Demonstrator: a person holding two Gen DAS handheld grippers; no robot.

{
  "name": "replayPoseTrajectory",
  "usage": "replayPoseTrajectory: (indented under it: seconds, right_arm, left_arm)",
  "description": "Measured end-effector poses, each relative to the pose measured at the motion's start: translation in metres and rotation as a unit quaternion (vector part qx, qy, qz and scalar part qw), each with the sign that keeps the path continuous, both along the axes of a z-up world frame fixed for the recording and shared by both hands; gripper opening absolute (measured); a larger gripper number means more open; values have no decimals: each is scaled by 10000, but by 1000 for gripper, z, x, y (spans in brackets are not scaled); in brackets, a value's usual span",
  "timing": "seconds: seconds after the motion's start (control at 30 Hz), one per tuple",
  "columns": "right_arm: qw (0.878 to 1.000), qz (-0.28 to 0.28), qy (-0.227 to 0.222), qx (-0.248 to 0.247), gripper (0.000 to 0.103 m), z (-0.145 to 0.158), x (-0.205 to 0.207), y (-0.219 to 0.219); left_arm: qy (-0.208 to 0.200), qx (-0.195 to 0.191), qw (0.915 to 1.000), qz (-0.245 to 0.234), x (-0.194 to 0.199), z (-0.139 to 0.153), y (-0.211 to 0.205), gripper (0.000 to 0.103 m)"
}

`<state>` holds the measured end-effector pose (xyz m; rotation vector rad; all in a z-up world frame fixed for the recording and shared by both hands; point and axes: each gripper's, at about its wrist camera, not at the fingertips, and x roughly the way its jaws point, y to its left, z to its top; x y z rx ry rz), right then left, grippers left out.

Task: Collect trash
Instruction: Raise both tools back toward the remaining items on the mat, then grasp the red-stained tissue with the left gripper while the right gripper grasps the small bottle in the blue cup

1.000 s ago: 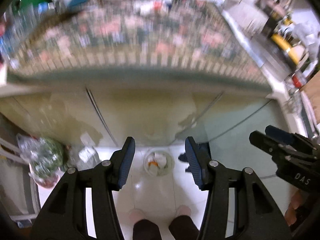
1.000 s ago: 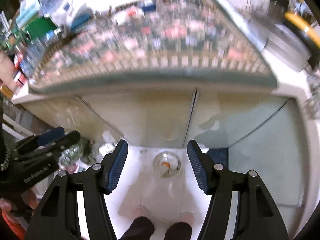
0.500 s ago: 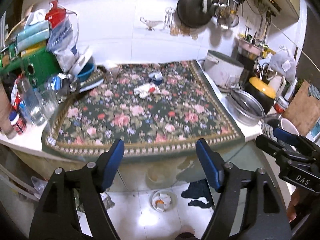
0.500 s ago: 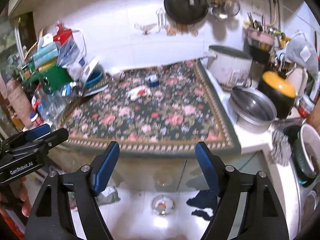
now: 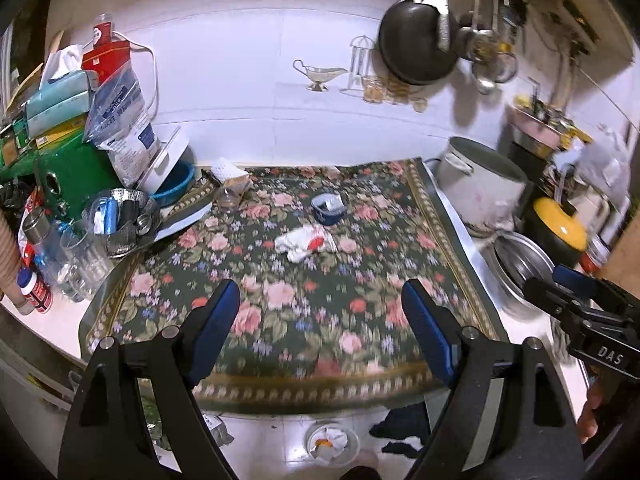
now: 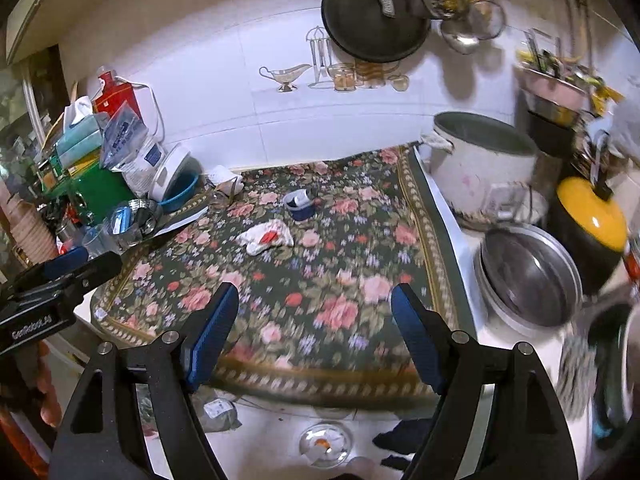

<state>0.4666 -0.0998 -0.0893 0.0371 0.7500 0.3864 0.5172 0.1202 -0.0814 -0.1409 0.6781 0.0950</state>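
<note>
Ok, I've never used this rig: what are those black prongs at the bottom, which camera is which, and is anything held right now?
Each picture comes from a camera on a hand-held gripper, looking along its two blue-padded fingers. The left gripper is opening its jaws; the right gripper stands open. Both are empty. Each view also catches the other gripper at its edge. On the floral cloth lie a crumpled white wrapper with red and a small blue container. Below, on the floor, stands a small bin with trash in it.
</note>
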Motion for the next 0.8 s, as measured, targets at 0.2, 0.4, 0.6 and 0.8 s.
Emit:
replayPoseTrajectory:
  seconds: [0.2, 0.4, 0.6, 0.8]
  right_arm:
    - [9989, 409, -34, -242, 76, -2, 56, -8]
    - [9981, 506, 215, -278, 76, -21, 107, -4]
    - [9974, 365, 567, -265, 76, -49, 151, 14]
    - [9934, 53, 1136, -119, 76, -83, 200, 40]
  left_arm:
    - [37, -322, 9983, 487, 49, -9, 6, 83]
    - [417, -563, 9953, 666, 104, -35, 26, 83]
    - [996, -463, 9928, 485, 175, -82, 49, 83]
    - [1710, -391, 9844, -153, 259, -147, 63, 83]
